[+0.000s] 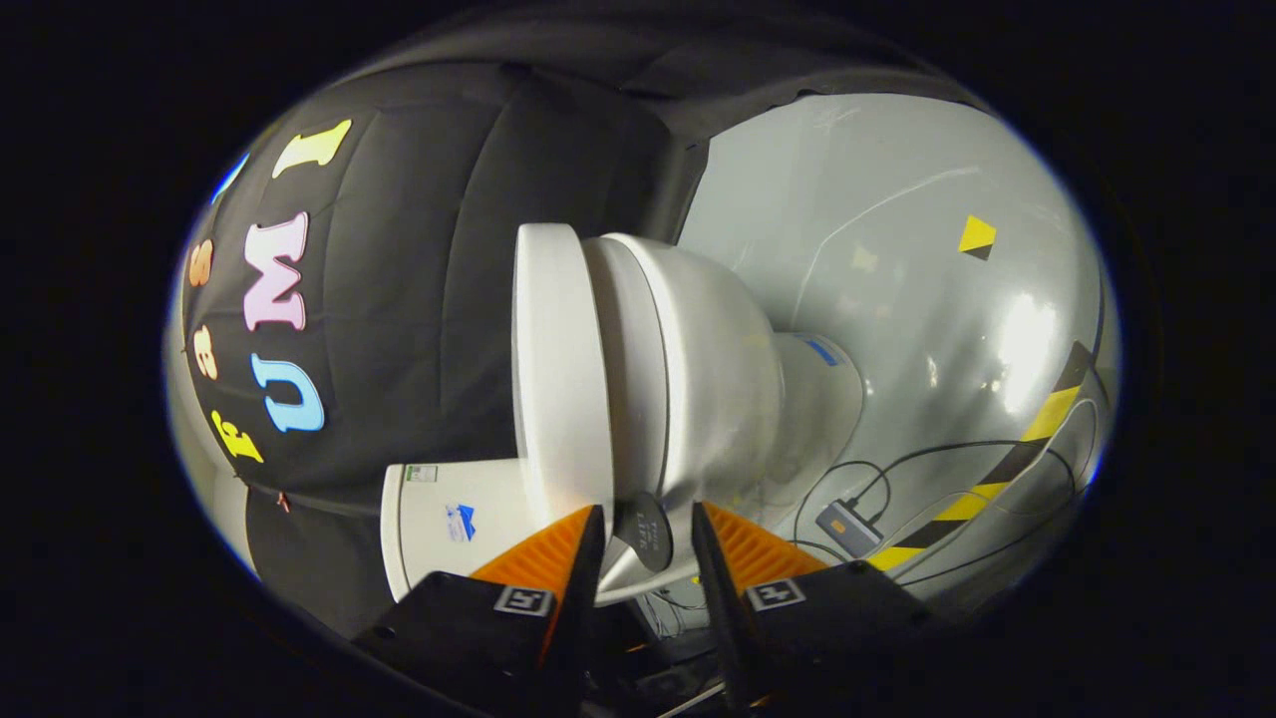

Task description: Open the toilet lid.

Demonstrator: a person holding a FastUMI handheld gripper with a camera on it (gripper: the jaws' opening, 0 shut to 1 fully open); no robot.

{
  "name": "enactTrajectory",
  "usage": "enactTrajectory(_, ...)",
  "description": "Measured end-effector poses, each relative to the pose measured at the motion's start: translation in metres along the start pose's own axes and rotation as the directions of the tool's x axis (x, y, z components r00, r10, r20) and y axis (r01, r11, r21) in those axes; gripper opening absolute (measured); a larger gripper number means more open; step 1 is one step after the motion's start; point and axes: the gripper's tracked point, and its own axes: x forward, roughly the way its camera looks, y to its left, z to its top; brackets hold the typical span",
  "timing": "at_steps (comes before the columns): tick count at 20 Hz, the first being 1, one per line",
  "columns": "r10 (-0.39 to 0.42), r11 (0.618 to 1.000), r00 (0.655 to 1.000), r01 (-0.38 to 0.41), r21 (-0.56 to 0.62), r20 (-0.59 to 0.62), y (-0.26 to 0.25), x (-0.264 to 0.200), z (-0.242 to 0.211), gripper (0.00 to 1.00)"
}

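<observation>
view is rolled sideways, so the toilet (688,379) appears lying on its side just ahead of the hand-held gripper (646,538). toilet lid (558,379) is the white slab on the left face of the bowl, lying flat against the seat (633,389), so lid looks down and closed. white bowl bulges to the right of the seat and narrows into a pedestal (822,399) that meets the floor (897,249) on the right. tank (454,519), white with a small blue mark, sits near the left finger, behind the lid's hinge end. hand-held gripper has orange ribbed fingers (543,553) spread apart with a gap between them, nothing pinched; jaws open. in that gap a dark round disc (646,534) sits at the near edge of the lid and seat, cannot tell what it is or whether the fingers touch it. floor is pale grey, glossy, with bright light glare. a yellow and black striped tape strip (1007,469) runs across the floor right of the pedestal, and a small yellow and black diamond marker (977,237) lies farther off. a small grey box (847,527) with black cables (927,459) lies on the floor near the right finger. black cloth booth wall (429,279) hangs behind the toilet on the left.
</observation>
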Motion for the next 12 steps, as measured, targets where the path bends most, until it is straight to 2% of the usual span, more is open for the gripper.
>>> enactTrajectory(2,0.003,1.000,0.999,-0.002,0.017,-0.044,0.000,0.004,-0.010,0.40)
enactTrajectory(4,0.001,1.000,0.998,0.001,0.029,-0.055,-0.004,-0.010,-0.002,0.40)
enactTrajectory(5,-0.003,1.000,0.999,0.005,0.029,-0.047,-0.002,0.005,-0.007,0.31)
enactTrajectory(6,0.019,0.999,0.999,-0.018,0.027,-0.040,0.000,-0.008,-0.005,0.21)
enactTrajectory(7,0.023,1.000,0.999,-0.023,0.014,-0.035,0.000,-0.001,-0.009,0.14)
enactTrajectory(10,0.049,0.999,0.998,-0.049,-0.011,-0.029,0.007,-0.009,-0.010,0.14)
enactTrajectory(11,0.038,0.999,0.999,-0.039,-0.024,-0.030,0.007,-0.003,-0.011,0.05)
enactTrajectory(12,0.023,0.999,0.999,-0.024,-0.038,-0.027,0.007,0.002,-0.012,0.05)
